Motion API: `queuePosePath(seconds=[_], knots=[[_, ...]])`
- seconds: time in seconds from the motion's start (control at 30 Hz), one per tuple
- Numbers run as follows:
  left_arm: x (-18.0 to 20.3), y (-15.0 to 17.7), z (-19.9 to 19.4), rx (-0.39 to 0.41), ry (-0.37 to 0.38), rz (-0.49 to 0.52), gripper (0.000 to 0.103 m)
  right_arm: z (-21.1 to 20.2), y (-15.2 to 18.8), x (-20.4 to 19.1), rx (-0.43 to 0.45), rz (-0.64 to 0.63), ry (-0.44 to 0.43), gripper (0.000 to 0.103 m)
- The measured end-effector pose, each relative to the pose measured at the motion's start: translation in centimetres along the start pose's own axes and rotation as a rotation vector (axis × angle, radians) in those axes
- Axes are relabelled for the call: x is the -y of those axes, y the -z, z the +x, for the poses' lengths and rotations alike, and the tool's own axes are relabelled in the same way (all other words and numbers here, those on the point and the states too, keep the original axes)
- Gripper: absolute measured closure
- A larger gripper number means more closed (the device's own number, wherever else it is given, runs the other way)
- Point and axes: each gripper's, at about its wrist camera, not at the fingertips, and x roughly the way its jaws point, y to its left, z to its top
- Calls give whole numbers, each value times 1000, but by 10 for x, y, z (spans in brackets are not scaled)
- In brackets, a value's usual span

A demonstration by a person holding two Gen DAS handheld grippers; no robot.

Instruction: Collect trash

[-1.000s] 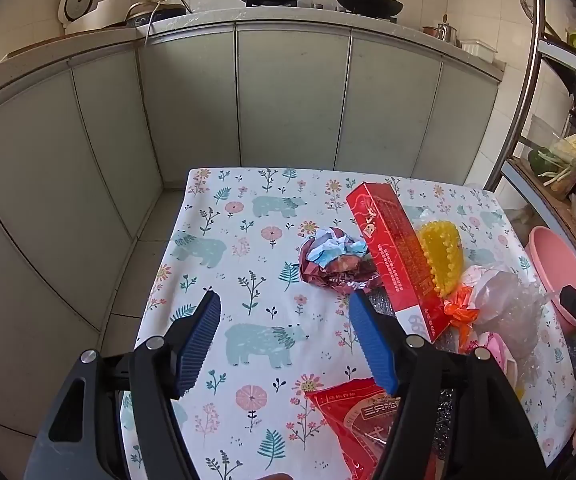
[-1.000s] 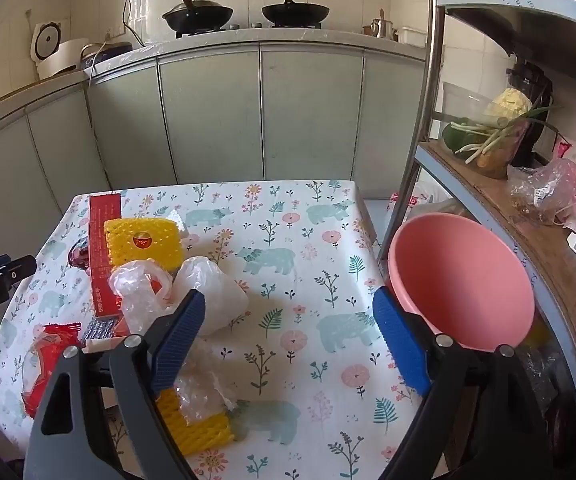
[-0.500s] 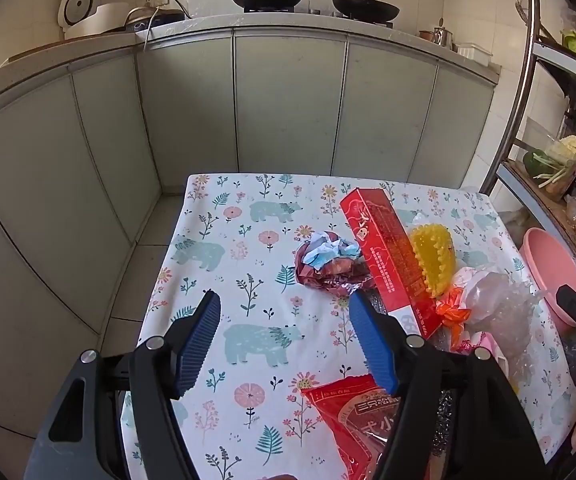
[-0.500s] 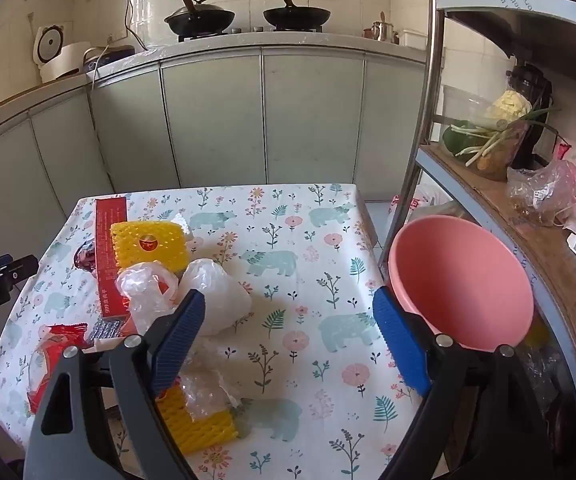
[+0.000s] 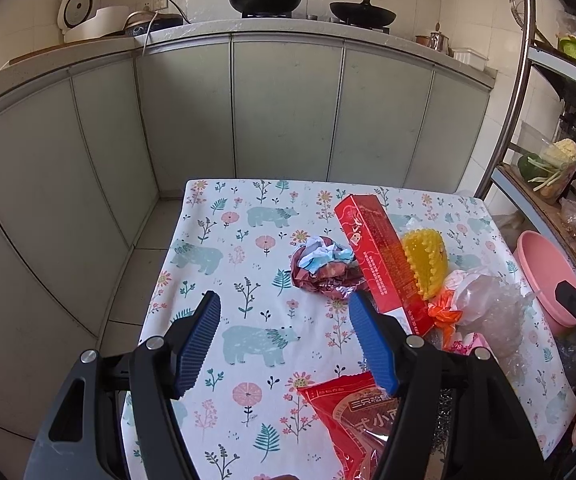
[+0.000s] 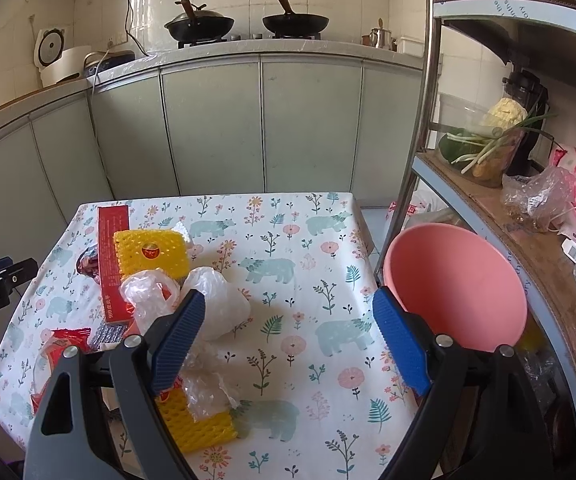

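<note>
Nothing is collected yet: wrappers [image 5: 322,266], red box [image 5: 380,256] and bags [image 6: 216,300] are left on the table [image 5: 224,240]; both tongs are held spread, empty.

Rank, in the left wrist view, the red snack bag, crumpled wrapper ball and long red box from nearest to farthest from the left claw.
1. Red snack bag: directly under the left claw's right finger.
2. Crumpled wrapper ball: just ahead, slightly right.
3. Long red box: right, stretching farthest back.
</note>
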Motion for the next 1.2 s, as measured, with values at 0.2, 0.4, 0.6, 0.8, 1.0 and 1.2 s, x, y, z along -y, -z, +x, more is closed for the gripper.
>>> queuePosePath(seconds=[0.2, 0.4, 0.6, 0.8, 1.0, 1.2], knots=[[-1, 0, -2, 5, 2, -1, 37, -3, -2, -1, 11, -6, 5, 17], [-2, 0, -4, 13, 4, -3, 37, -5, -2, -2, 13, -11, 6, 17], [-2, 0, -6, 17, 7, -5, 37, -6, -3, -4, 20, -15, 7, 17], [-2, 0, -10, 26, 9, -3, 37, -7, -2, -4, 21, -13, 7, 17], [-1, 0, -12, 31, 10, -2, 37, -9, -1, -2, 24, -8, 8, 17], [0, 1, -16, 40, 13, 4, 37, -12, -1, 1, 31, -4, 10, 17]])
